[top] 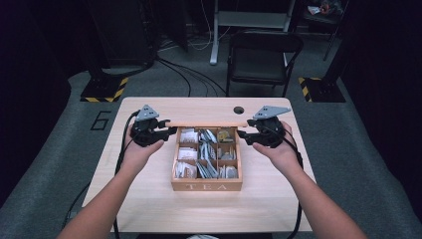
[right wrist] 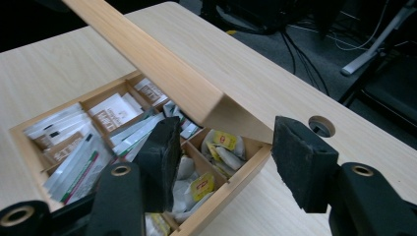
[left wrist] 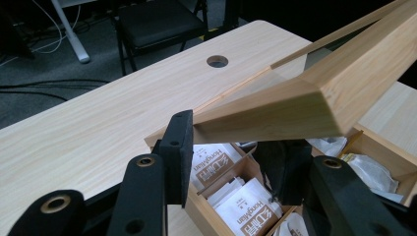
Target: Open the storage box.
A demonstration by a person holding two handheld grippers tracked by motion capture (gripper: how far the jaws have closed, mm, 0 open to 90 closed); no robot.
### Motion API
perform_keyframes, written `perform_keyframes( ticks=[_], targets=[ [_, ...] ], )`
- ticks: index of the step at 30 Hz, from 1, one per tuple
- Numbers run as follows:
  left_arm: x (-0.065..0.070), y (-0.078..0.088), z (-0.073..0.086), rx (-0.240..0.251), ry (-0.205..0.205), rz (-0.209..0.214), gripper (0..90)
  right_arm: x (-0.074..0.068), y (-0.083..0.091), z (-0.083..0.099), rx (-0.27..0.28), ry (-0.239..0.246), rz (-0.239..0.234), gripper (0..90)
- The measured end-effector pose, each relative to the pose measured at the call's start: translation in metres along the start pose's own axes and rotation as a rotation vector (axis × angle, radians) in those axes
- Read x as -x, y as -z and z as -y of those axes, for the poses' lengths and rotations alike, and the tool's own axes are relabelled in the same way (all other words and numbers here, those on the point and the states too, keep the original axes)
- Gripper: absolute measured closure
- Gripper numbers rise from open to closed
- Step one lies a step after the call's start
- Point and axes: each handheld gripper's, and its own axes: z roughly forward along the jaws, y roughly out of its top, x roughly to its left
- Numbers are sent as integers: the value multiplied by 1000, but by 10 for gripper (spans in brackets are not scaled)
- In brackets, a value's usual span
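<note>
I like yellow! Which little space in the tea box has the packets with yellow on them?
The far right corner compartment of the tea box, nearest the right gripper. Its packets have yellow labels; the other compartments hold mostly white ones.

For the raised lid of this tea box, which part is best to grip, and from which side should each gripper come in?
Grip the lid at its two short end edges, one gripper from each end of the tea box. It is a flat wooden frame tilted up over the compartments, so the end rails offer parallel faces for the jaws. The left gripper is closing on its corner; the right gripper straddles the other, pads apart.
</note>
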Motion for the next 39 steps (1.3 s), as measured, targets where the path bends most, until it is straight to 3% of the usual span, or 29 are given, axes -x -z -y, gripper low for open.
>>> perform_keyframes(
  ticks=[5,12,18,23,26,29,34,37,39],
  targets=[
    [-2,-2,-5,5,22,-9,589,7,-10,-1,33,-28,14,468],
    [-6,-4,-9,10,32,-15,595,13,-20,-5,65,-41,15,583],
    [-8,-10,-10,36,44,-27,594,17,-22,-9,74,-64,19,589],
    [-13,-23,-8,15,57,-44,600,20,-24,-12,77,-64,19,592],
    [-17,-28,-7,36,65,-47,593,22,-25,-15,76,-60,23,596],
    [-19,-29,-8,44,68,-42,595,26,-27,-16,90,-85,14,585],
    [-22,-32,-11,52,68,-46,599,27,-32,-16,76,-56,30,557],
    [-23,-33,-13,54,74,-51,602,27,-37,-15,73,-5,81,557],
    [-24,-33,-14,54,73,-51,603,28,-40,-14,76,-16,90,555]
  ],
)
